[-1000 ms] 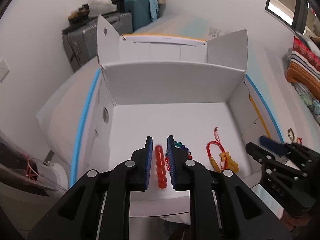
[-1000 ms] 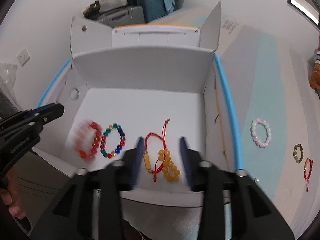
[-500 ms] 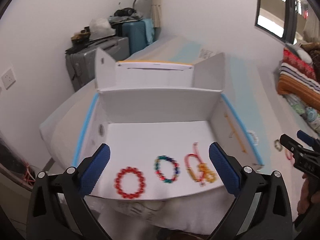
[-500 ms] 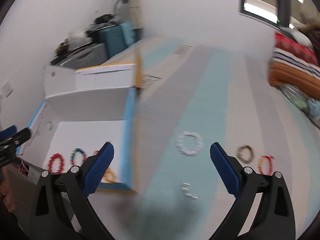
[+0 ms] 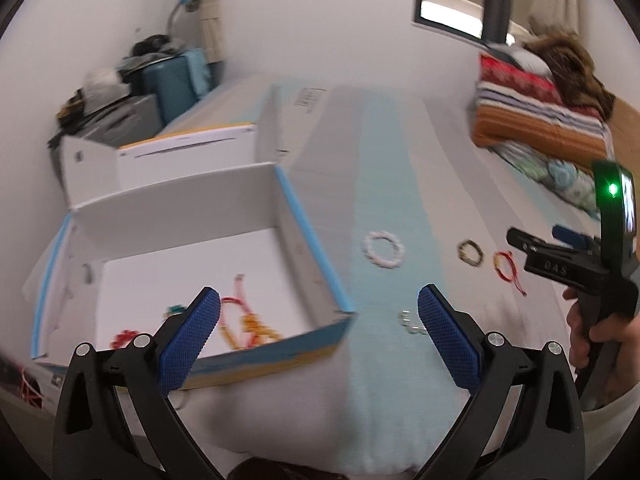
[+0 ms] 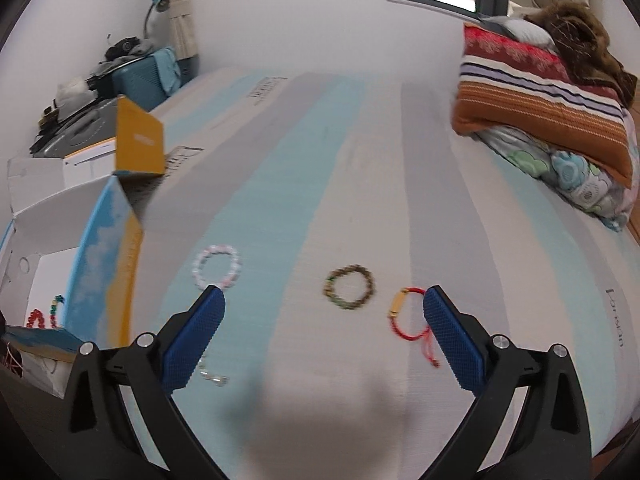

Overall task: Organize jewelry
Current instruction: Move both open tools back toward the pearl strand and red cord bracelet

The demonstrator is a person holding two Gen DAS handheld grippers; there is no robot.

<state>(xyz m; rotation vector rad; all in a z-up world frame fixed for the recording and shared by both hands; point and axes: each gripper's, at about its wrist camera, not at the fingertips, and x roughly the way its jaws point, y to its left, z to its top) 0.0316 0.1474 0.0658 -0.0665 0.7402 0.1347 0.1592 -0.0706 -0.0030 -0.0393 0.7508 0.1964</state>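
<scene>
The white bracelet, green bracelet and red cord bracelet lie on the bed under the right gripper, spread, empty. Left gripper, also spread and empty, hangs beside the box.

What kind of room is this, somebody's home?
Most likely a bedroom in a home: the work surface looks like a striped mattress, folded blankets are stacked in its corner, suitcases sit against the wall, and a small desk lamp stands behind them.
</scene>
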